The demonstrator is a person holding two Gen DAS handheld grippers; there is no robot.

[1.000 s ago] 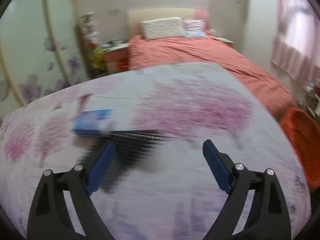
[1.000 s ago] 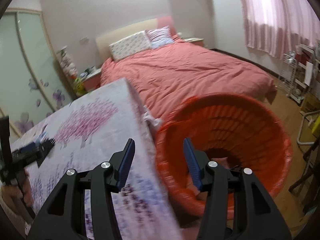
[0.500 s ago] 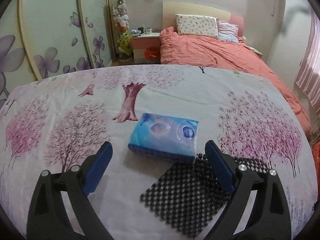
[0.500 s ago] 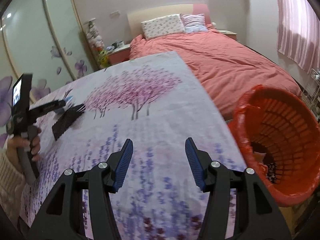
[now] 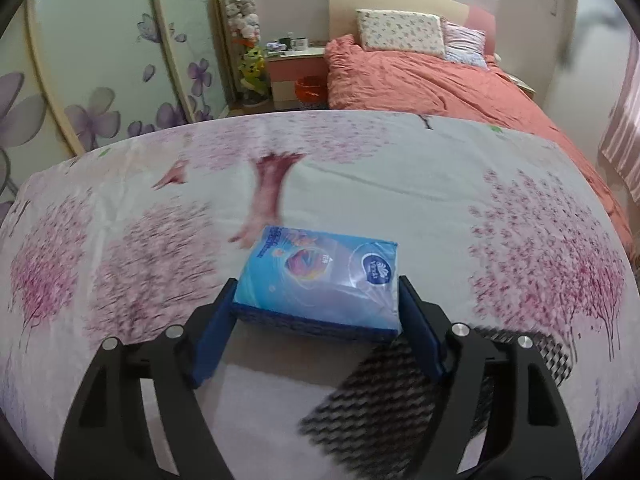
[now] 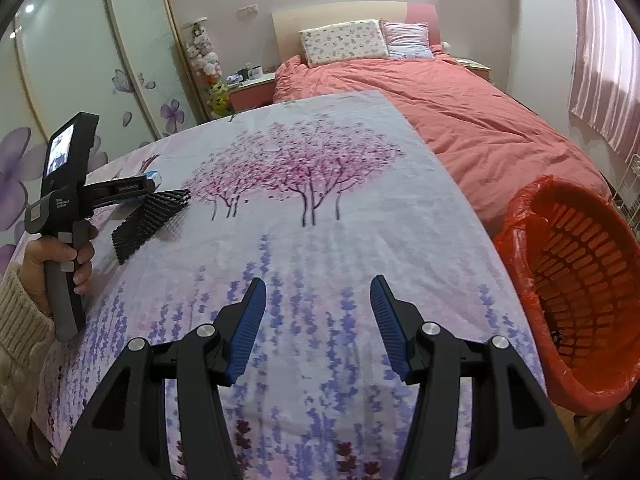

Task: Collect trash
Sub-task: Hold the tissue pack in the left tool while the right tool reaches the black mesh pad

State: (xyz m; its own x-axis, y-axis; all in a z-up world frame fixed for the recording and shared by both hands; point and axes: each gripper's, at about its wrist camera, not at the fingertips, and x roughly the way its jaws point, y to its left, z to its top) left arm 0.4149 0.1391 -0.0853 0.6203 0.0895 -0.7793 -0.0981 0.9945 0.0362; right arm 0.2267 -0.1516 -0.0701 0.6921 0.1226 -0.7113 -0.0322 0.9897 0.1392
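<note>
A blue tissue pack (image 5: pixel 320 276) lies on the flowered tablecloth (image 5: pixel 360 184). My left gripper (image 5: pixel 316 304) has its blue pads against both sides of the pack, near its front end. A black mesh mat (image 5: pixel 404 400) lies just under and right of the gripper. In the right wrist view the left gripper (image 6: pixel 132 190) sits far left over the mat (image 6: pixel 148 220), with the pack (image 6: pixel 154 178) barely showing. My right gripper (image 6: pixel 318 308) is open and empty above the cloth's lavender print. An orange basket (image 6: pixel 576 280) with a red liner stands at the table's right edge.
A bed with a coral quilt (image 6: pixel 460 112) lies beyond the table. A nightstand (image 5: pixel 296 68) with cups and a small orange bin (image 5: pixel 310 88) stand by the wardrobe doors (image 5: pixel 100 60). A pink curtain (image 6: pixel 604 60) hangs at the right.
My left gripper moved forward and closed in until its pads met the tissue pack's sides. My right gripper swung left, away from the basket, and now hovers over the table.
</note>
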